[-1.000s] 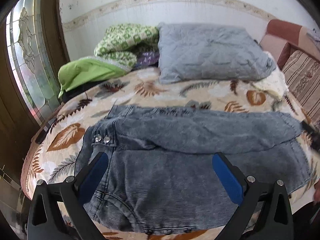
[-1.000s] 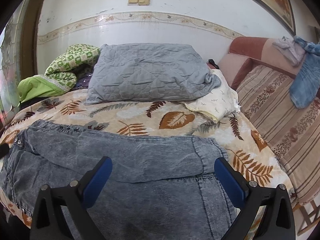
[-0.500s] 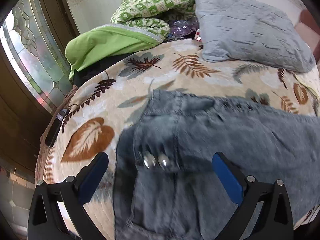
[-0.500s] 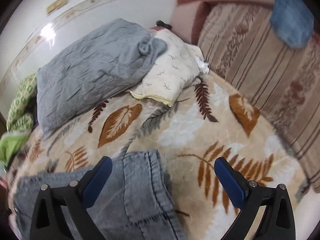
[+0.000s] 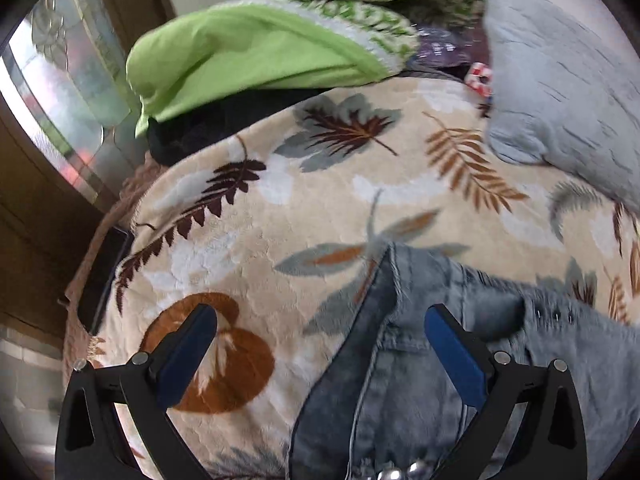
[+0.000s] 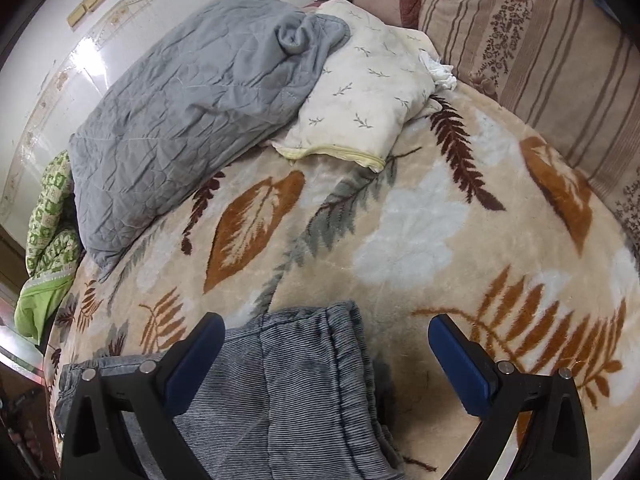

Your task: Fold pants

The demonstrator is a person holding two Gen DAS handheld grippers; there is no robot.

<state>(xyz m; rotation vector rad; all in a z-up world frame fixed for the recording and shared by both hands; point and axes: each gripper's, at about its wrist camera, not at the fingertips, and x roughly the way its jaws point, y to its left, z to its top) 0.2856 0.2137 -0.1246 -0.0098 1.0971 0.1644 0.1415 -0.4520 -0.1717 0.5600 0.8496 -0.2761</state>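
Hovering over the grey jeans (image 5: pixel 460 360) spread flat on the leaf-print blanket (image 5: pixel 320 200), left hand-held gripper (image 5: pixel 320 332) near the waistband and right hand-held gripper (image 6: pixel 326 344) over the hem, both released, gripping nothing

Beyond the pants (image 6: pixel 296 392), the leaf-print blanket (image 6: pixel 420 220) lay bare from twelve round to three o'clock, open room for a gripper. At eleven o'clock the grey quilted pillow (image 6: pixel 192 120) and the cream pillow (image 6: pixel 360 108) blocked the way. The striped sofa back (image 6: pixel 552 60) walled off two o'clock; a green bundle (image 5: pixel 248 52) crowded the window side.
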